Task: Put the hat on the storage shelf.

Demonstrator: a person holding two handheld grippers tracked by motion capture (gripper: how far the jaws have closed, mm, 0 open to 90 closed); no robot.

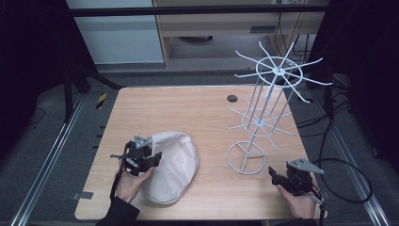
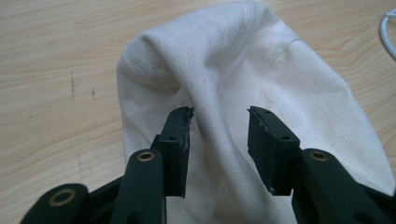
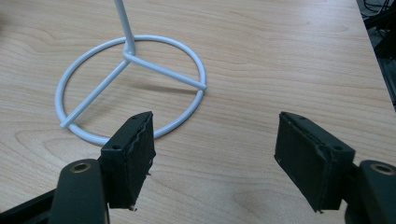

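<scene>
A cream cloth cap (image 1: 171, 165) lies on the wooden table (image 1: 188, 103) at the front left. My left gripper (image 1: 157, 157) sits over the cap's left side, held by a hand coming from below. In the left gripper view its jaws (image 2: 219, 116) stand apart on either side of a raised fold of the cap (image 2: 233, 70), and the pads do not visibly press on the fabric. My right gripper (image 1: 274, 175) rests at the front right, its jaws (image 3: 215, 126) wide open with nothing between them. It points at the base ring (image 3: 159, 69) of a white wire rack (image 1: 277, 70).
The rack stands at the right on a round base (image 1: 246, 157), with two tiers of thin hooked arms spreading outward. A dark round hole (image 1: 232, 98) sits in the tabletop behind it. Cables trail on the floor beyond the right table edge.
</scene>
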